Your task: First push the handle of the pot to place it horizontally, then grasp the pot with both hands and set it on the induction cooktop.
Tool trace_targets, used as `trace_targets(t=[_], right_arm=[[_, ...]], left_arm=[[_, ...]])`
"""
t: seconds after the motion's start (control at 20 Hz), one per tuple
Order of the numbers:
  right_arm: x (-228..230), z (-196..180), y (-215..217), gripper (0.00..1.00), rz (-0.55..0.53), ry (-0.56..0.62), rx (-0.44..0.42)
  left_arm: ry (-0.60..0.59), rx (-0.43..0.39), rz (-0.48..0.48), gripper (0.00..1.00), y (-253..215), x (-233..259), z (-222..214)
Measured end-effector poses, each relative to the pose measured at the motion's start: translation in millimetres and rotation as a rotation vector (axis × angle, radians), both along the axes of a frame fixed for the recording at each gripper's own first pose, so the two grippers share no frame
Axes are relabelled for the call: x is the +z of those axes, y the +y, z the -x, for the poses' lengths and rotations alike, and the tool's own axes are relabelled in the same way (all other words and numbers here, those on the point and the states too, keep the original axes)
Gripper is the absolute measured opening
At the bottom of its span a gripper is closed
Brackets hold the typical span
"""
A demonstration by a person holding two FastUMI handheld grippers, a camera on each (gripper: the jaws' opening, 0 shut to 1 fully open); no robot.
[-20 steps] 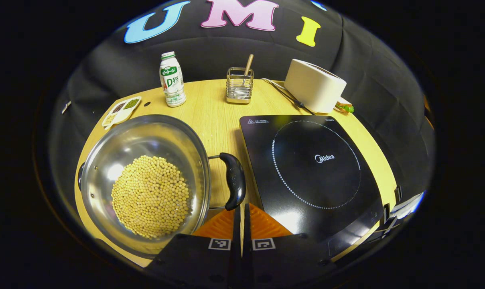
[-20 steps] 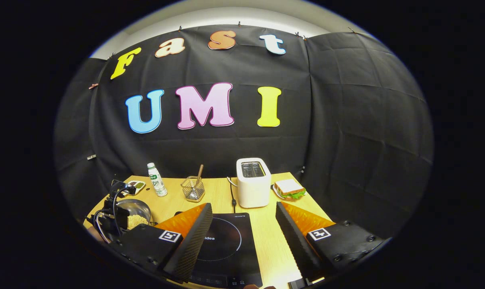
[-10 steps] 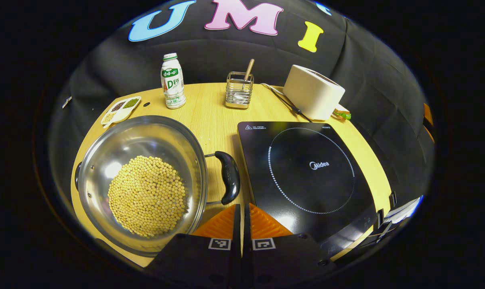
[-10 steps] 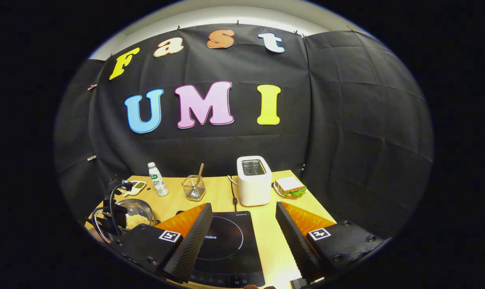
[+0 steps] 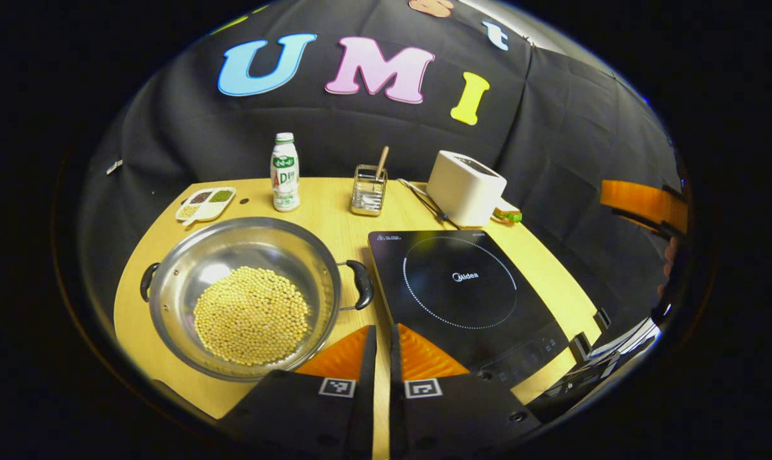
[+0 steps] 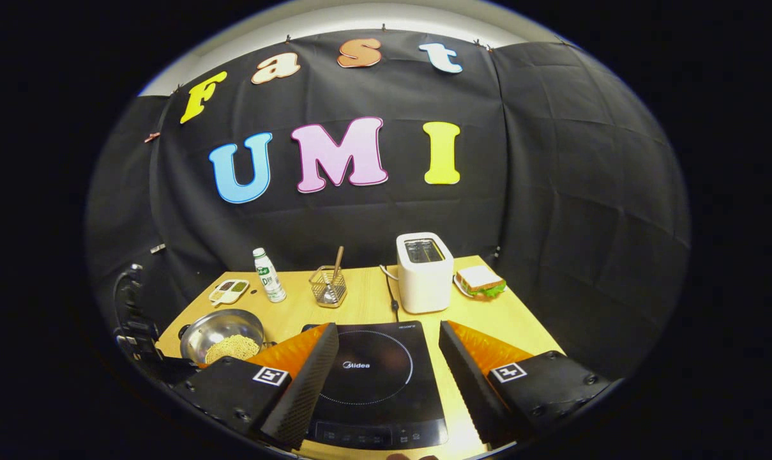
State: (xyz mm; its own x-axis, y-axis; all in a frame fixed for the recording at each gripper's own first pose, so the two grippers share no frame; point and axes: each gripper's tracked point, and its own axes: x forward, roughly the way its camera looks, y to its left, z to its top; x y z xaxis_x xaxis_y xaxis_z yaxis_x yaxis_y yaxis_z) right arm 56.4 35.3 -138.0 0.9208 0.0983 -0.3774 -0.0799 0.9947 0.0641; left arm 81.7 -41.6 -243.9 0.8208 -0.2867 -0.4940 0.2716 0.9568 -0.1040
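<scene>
My left hand-held gripper (image 5: 383, 348): two flat wedge-shaped fingers with ribbed inner faces, each mounted on a matte black block carrying a small square black-and-white fiducial tag; round screw heads visible on both blocks. My right hand-held gripper (image 6: 389, 367): same build, wedge fingers with ribbed faces and finely textured edges, black blocks with one square tag each, several screws along the outer corners. In the right gripper view, the far left edge shows dark hardware with looped black cabling.
</scene>
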Motion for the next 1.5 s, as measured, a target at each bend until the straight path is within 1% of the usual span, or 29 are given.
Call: trace_targets(t=[0.05,0.1,0.15,0.2,0.25,0.3,0.45,0.5,0.55,0.65,0.8,0.9,1.0,1.1,1.15,1.2,1.25,1.3,1.35,1.4,1.5], right_arm=[[-2.9,1.8,4.0,0.99,0.002,0.012,0.004],[-6.0,2.2,9.4,0.99,0.001,0.024,0.011],[-9.4,3.1,16.6,0.99,0.0,0.033,0.022],[-13.5,3.5,24.9,0.99,0.003,0.043,0.036],[-17.6,4.5,33.8,0.99,0.009,0.052,0.055],[-21.2,4.9,44.4,0.99,0.013,0.062,0.078],[-31.7,6.3,77.2,0.99,0.011,0.089,0.134],[-37.0,6.6,89.4,0.99,0.008,0.108,0.149],[-42.9,8.4,103.1,0.99,-0.001,0.13,0.17],[-48.6,8.4,129.0,0.99,-0.012,0.146,0.202],[-67.3,4.1,168.2,0.99,-0.002,0.188,0.261],[-84.5,4.2,192.3,0.99,-0.02,0.252,0.296],[-96.5,0.6,213.6,0.99,-0.049,0.311,0.315],[-109.7,-4.4,225.4,0.99,-0.055,0.351,0.319],[-115.7,-8.1,229.9,0.99,-0.054,0.361,0.317],[-120.7,-12.6,233.9,0.99,-0.055,0.368,0.315],[-126.6,-15.9,237.6,0.99,-0.057,0.378,0.311],[-133.5,-17.7,239.9,0.99,-0.059,0.397,0.307],[-139.6,-21.8,244.0,0.99,-0.063,0.412,0.306],[-145.8,-25.5,247.3,0.99,-0.064,0.42,0.306],[-159.9,-32.7,251.8,0.99,-0.059,0.441,0.303]], left_arm=[[-0.017,0.023,0.021,0.22,8.8,6.8,4.5],[-0.027,0.045,0.045,0.25,18.0,12.2,8.6],[-0.037,0.066,0.069,0.34,25.7,19.0,13.5],[-0.05,0.081,0.092,0.36,35.5,25.8,17.2],[-0.063,0.089,0.108,0.51,44.3,31.5,19.9],[-0.077,0.102,0.112,0.44,55.5,36.7,21.8],[-0.128,0.156,0.098,0.97,94.7,52.8,21.6],[-0.144,0.178,0.091,0.99,107.1,57.8,21.9],[-0.154,0.207,0.08,0.95,122.2,59.4,21.7],[-0.168,0.275,0.058,0.95,152.0,61.2,23.1],[-0.167,0.356,0.068,0.95,192.1,61.5,24.0],[-0.165,0.381,0.089,0.95,214.5,63.4,18.5],[-0.169,0.413,0.061,0.96,244.9,61.3,11.3],[-0.175,0.44,0.031,0.96,270.2,60.3,2.9],[-0.175,0.446,0.025,0.96,277.5,58.8,-0.3],[-0.166,0.443,0.03,0.93,282.1,55.1,-4.4],[-0.151,0.442,0.04,0.95,284.7,48.8,-8.2],[-0.139,0.437,0.05,0.95,286.5,44.9,-12.9],[-0.13,0.425,0.055,0.93,286.4,40.9,-18.3],[-0.127,0.41,0.053,0.95,286.6,38.1,-24.5],[-0.127,0.384,0.042,0.95,288.0,33.9,-39.3]])
